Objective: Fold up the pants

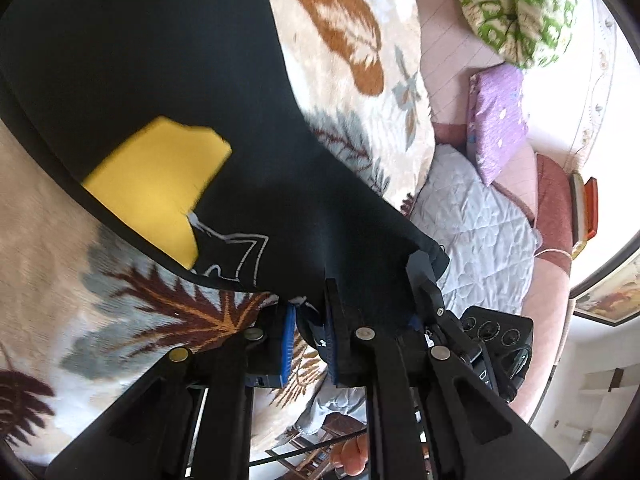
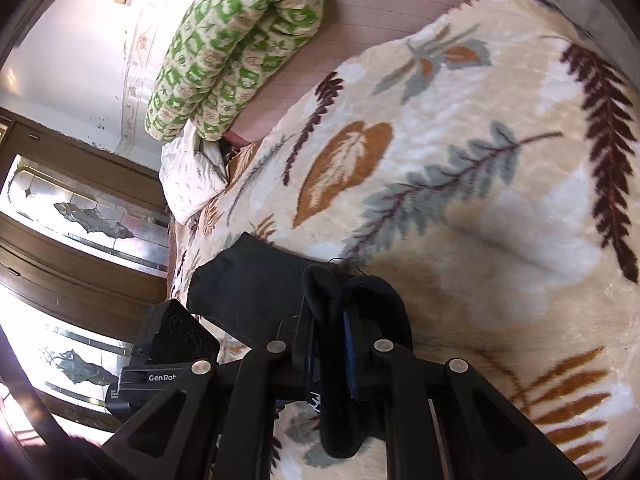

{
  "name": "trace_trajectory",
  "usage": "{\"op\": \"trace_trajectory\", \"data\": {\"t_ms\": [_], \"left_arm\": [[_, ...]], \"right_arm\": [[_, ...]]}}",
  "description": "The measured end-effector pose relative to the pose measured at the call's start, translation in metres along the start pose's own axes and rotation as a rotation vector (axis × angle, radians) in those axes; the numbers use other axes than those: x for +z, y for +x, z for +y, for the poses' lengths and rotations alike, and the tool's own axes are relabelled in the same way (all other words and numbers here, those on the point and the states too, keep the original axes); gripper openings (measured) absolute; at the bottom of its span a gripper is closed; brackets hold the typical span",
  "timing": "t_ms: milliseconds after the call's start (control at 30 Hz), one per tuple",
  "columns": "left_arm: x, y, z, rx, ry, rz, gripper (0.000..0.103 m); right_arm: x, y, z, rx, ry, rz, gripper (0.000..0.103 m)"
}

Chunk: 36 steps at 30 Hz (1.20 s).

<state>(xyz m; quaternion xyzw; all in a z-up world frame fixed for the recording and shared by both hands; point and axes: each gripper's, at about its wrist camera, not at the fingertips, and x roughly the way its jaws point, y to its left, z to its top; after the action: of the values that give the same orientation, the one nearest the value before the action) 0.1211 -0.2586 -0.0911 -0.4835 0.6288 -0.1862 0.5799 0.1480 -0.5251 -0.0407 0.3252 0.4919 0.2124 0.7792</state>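
One pair of black pants (image 1: 132, 60), lifted off the leaf-print blanket (image 1: 348, 52) on the bed. Your left gripper (image 1: 312, 336) is clamped narrow on the fabric edge at 6 o'clock of its view; the cloth fans up toward 11 o'clock, showing one yellow patch (image 1: 156, 184) and one white outline print (image 1: 236, 256). Your right gripper (image 2: 340, 344) is pinched tight on a bunched hem; a flap of the pants hangs at 9 o'clock of it. One green-patterned quilt roll (image 2: 228, 44) at 11 o'clock. One purple pillow (image 1: 500, 116), one grey quilt (image 1: 472, 224) at 3 o'clock in the left view.
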Motion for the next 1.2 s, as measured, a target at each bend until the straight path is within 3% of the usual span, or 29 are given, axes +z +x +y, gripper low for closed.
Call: {"op": "trace_trajectory", "data": {"t_ms": [400,900,1100,1200], "left_arm": [[0.039,-0.060,0.021,-0.060,-0.060,-0.064,0.011],[0.106,-0.144,0.097,-0.083,-0.193,-0.195,0.010],[0.123,-0.159,0.106,-0.032,-0.169,-0.194,0.011],[0.130,-0.157,0.102,-0.010,-0.128,-0.153,0.011]], "right_arm": [[0.006,0.053,0.072,0.016,-0.054,0.041,0.011],[0.003,0.195,0.142,0.043,-0.055,0.178,0.016],[-0.004,0.232,0.150,-0.055,-0.066,0.216,0.017],[-0.006,0.236,0.159,-0.100,-0.092,0.221,0.023]]}}
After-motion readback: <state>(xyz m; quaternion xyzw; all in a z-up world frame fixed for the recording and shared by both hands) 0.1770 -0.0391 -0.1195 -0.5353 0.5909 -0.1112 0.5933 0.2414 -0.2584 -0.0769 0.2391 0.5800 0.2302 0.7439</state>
